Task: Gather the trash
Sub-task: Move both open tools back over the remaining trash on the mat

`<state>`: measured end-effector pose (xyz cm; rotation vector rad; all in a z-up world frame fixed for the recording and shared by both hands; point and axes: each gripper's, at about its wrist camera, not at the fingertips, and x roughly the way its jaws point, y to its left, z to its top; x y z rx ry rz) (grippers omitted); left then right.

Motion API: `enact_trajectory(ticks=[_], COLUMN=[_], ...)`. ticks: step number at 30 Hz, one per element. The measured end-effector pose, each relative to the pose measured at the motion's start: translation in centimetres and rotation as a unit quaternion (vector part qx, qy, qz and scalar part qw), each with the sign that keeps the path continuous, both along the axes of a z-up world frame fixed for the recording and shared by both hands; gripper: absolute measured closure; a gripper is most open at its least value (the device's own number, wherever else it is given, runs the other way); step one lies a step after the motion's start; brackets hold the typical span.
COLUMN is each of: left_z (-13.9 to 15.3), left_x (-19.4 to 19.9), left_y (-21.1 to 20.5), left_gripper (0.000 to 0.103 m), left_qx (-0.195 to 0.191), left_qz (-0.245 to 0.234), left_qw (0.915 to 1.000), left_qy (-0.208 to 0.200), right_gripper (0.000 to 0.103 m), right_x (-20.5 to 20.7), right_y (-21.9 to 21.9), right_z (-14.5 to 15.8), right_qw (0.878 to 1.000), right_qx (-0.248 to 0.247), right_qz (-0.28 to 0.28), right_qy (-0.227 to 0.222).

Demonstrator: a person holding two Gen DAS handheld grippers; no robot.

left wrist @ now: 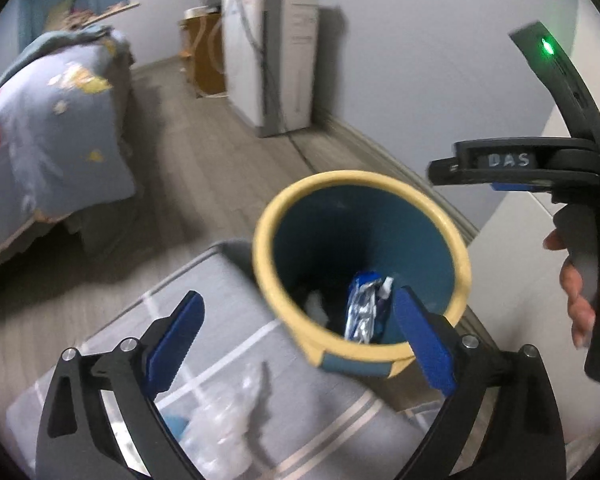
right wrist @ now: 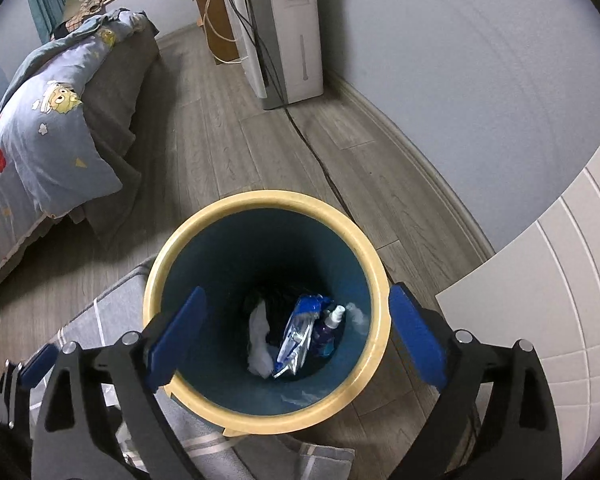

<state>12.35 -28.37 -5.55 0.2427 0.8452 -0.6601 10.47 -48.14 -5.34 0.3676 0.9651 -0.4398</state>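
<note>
The bed (right wrist: 56, 128) with its cartoon-print quilt fills the 9 to 10 o'clock side of both views, and a white floor appliance (right wrist: 288, 32) stands against the wall at 12 o'clock, a dark cable (right wrist: 316, 160) running from it toward the bin. Nearer, a grey striped rug (left wrist: 228, 368) lies at 6 to 7 o'clock, with some clear plastic litter (left wrist: 236, 420) on it that is too blurred to identify. The bin (right wrist: 380, 320), blue inside with a yellow rim, sits at the rug's edge, at the centre of the right wrist view and at 5 o'clock in the left one. At its bottom lie a blue-and-silver foil wrapper (right wrist: 296, 336), a white crumpled tissue (right wrist: 260, 340) to its 9 o'clock and a small spray bottle (right wrist: 332, 328) to its 3 o'clock. The right gripper (right wrist: 296, 340) hangs over the bin mouth, spread wide and empty; the left gripper (left wrist: 296, 344) is likewise spread and holds nothing. The drop looks done, so I judge the step in hand is going for the next piece. To do it well, lift the right claw straight up clear of the rim so the light bin is not tipped, then come down on the rug litter from above and pinch a bunched fold, since thin film will likely slip.
</note>
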Motion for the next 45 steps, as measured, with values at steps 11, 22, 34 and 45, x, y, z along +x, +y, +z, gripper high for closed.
enact_trajectory(ticks=[11,22,34,45], left_z=[3.3,5.5,1.5,-2.6], left_x=[0.4,-1.9,-7.0,-8.5], left_y=[10.0,21.3,26.8,24.6], left_gripper=[0.007,0.006,0.006,0.006], left_qx=[0.001,0.016,0.023,0.058], left_qz=[0.111,0.221,0.273,0.205], left_qw=[0.9938,0.9750,0.9615,0.9760], left_qy=[-0.009,-0.018,0.026,0.046], right_gripper=[0.006,0.006,0.006,0.006], right_x=[0.5,0.7,-0.7,-1.3], right_y=[2.8,8.3,16.5,20.1], right_z=[1.9,3.2,3.5,-0.3], right_qw=[0.999,0.996,0.984,0.976], right_qx=[-0.036,-0.016,-0.033,-0.020], right_qz=[0.029,0.091,0.174,0.207], right_qy=[-0.011,-0.012,0.015,0.062])
